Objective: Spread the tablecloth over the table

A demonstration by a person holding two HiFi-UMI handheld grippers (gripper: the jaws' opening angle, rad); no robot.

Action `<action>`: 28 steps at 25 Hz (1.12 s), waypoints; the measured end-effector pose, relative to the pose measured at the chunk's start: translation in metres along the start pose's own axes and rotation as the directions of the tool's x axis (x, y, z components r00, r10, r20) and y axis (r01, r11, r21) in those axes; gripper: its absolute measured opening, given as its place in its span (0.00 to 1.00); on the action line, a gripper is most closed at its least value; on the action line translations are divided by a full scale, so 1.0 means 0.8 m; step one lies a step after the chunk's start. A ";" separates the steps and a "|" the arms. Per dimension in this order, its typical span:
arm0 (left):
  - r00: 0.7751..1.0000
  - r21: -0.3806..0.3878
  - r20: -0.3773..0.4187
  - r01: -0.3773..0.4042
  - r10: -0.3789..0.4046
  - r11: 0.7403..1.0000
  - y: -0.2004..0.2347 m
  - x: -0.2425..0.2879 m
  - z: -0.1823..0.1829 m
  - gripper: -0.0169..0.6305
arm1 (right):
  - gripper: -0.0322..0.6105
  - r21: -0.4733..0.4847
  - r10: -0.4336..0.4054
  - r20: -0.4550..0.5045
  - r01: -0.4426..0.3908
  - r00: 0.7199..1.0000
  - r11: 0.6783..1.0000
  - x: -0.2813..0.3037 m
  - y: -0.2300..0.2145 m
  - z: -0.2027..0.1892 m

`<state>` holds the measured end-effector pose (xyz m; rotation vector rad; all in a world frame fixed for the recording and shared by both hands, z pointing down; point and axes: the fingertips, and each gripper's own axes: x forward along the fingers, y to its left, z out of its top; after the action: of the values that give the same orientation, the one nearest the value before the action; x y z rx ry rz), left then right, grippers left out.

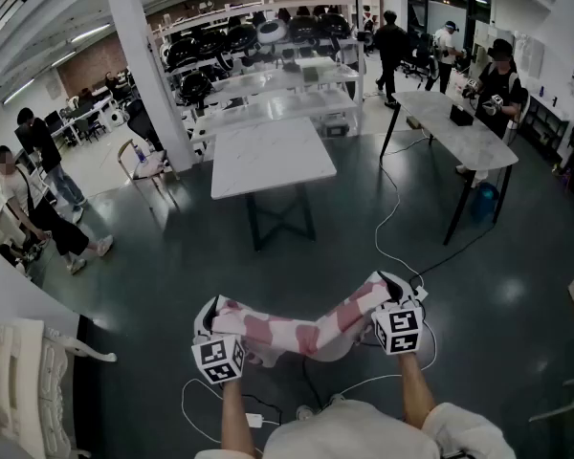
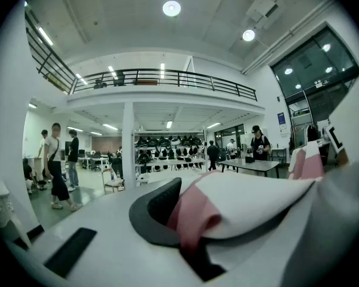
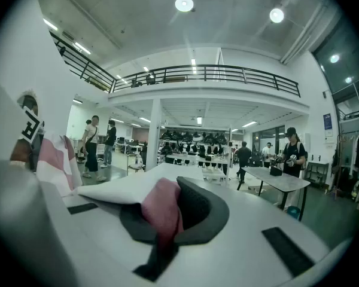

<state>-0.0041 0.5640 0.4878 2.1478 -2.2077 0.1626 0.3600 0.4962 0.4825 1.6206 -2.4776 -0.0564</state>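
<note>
- My left gripper [image 1: 213,318] is clamped tight on one end of the pink-and-white tablecloth [image 1: 301,331].
- My right gripper [image 1: 390,293] pinches the other end just as tightly.
- The tablecloth hangs bunched between them, well short of the white table [image 1: 268,156] ahead.

The tablecloth [image 1: 301,331] is soft, matt cloth in pink and white, and it creases limply where it is pinched. The left gripper [image 2: 185,220] and right gripper [image 3: 167,220] have smooth white plastic shells with a dull sheen. Their pads [image 2: 158,205] are dark, finely textured and rubbery-looking. The table [image 1: 268,156] has a pale, smooth top with faint marble-like veining, set on dark matt legs [image 1: 279,220] that look like metal. The floor [image 1: 172,275] is dark and polished, glossy enough to throw back the ceiling lights.
</note>
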 end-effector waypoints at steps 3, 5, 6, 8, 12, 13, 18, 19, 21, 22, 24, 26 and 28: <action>1.000 0.000 0.003 -0.009 0.009 1.000 -0.007 -0.003 0.005 0.07 | 0.07 -0.001 0.014 0.002 -0.014 1.000 1.000 -0.002 -0.006 0.002; 1.000 0.001 0.003 -0.014 0.014 1.000 -0.011 -0.004 0.008 0.07 | 0.07 0.000 0.023 0.007 -0.023 1.000 1.000 -0.001 -0.009 0.004; 1.000 0.002 0.003 -0.018 0.018 1.000 -0.012 -0.004 0.009 0.07 | 0.07 -0.001 0.028 0.008 -0.028 1.000 1.000 -0.001 -0.011 0.005; 1.000 0.004 0.000 -0.025 0.025 1.000 -0.015 -0.005 0.011 0.07 | 0.07 -0.001 0.038 0.009 -0.038 0.999 0.999 0.001 -0.011 0.005; 0.999 0.010 -0.002 -0.043 0.043 0.999 -0.019 -0.009 0.014 0.07 | 0.07 -0.003 0.059 0.013 -0.059 0.998 0.998 0.003 -0.013 0.006; 0.999 0.011 0.000 -0.049 0.049 0.999 -0.021 -0.009 0.015 0.07 | 0.07 -0.003 0.064 0.015 -0.064 0.998 0.998 0.004 -0.016 0.005; 0.998 0.021 0.015 -0.067 0.067 0.998 -0.029 -0.003 0.022 0.07 | 0.07 -0.009 0.092 0.031 -0.091 0.995 0.996 0.016 -0.023 0.006; 0.997 0.022 0.015 -0.071 0.070 0.997 -0.030 -0.002 0.022 0.07 | 0.07 -0.009 0.097 0.035 -0.096 0.995 0.995 0.019 -0.024 0.007; 0.997 0.023 0.015 -0.078 0.077 0.997 -0.033 0.002 0.023 0.07 | 0.07 -0.009 0.102 0.039 -0.102 0.994 0.995 0.025 -0.027 0.007; 0.997 0.023 0.016 -0.080 0.080 0.997 -0.035 0.005 0.023 0.07 | 0.07 -0.009 0.102 0.040 -0.102 0.994 0.995 0.028 -0.031 0.006; 0.996 0.022 0.016 -0.084 0.083 0.996 -0.038 0.011 0.021 0.07 | 0.07 -0.004 0.101 0.041 -0.101 0.994 0.995 0.035 -0.038 0.004; 0.996 0.021 0.016 -0.085 0.085 0.996 -0.038 0.020 0.018 0.07 | 0.07 -0.002 0.101 0.045 -0.101 0.994 0.995 0.044 -0.042 0.003; 0.996 0.018 0.017 -0.087 0.086 0.996 -0.037 0.033 0.017 0.07 | 0.07 -0.006 0.100 0.049 -0.099 0.994 0.995 0.056 -0.046 0.004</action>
<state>0.0248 0.5352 0.4780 2.0713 -2.3190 0.1714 0.3753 0.4399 0.4801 1.5094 -2.5897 -0.0874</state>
